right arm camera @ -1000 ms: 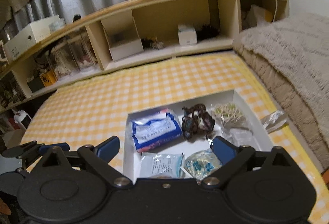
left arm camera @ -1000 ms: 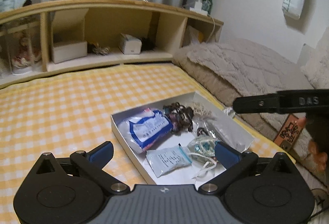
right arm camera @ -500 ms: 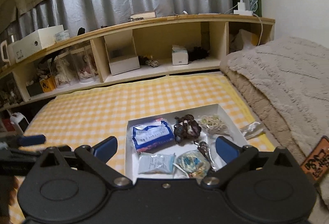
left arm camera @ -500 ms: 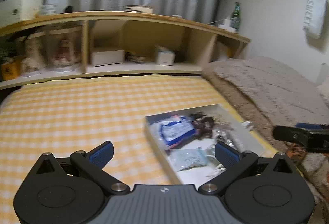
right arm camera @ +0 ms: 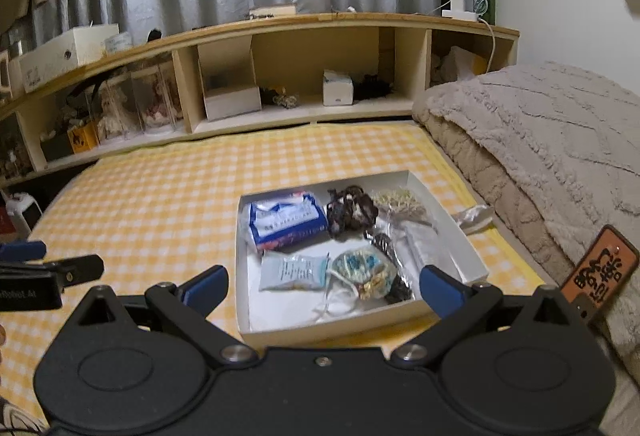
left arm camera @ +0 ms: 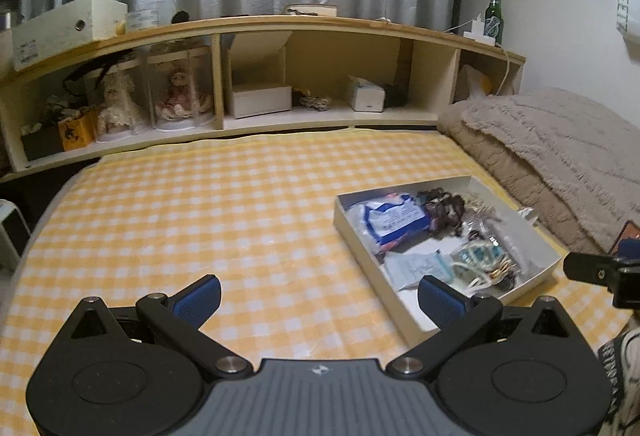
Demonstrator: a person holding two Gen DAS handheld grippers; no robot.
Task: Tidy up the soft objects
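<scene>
Nearest, left gripper [left arm camera: 318,296] spread wide and empty over bare checked bedsheet [left arm camera: 200,212]; right gripper [right arm camera: 322,288] likewise gaping, nothing held, poised over the near edge of the white box [right arm camera: 472,260]. Inside the box: pale sachet [right arm camera: 292,270], crocheted pouch [right arm camera: 362,270], blue packet [right arm camera: 286,222], dark scrunchie [right arm camera: 352,210]. Just beyond its far corner, a crinkled wrapper [right arm camera: 474,216] outside on the sheet. Probably between picks or nearly finished; next likely calls for reaching that wrapper, pinching gently.
</scene>
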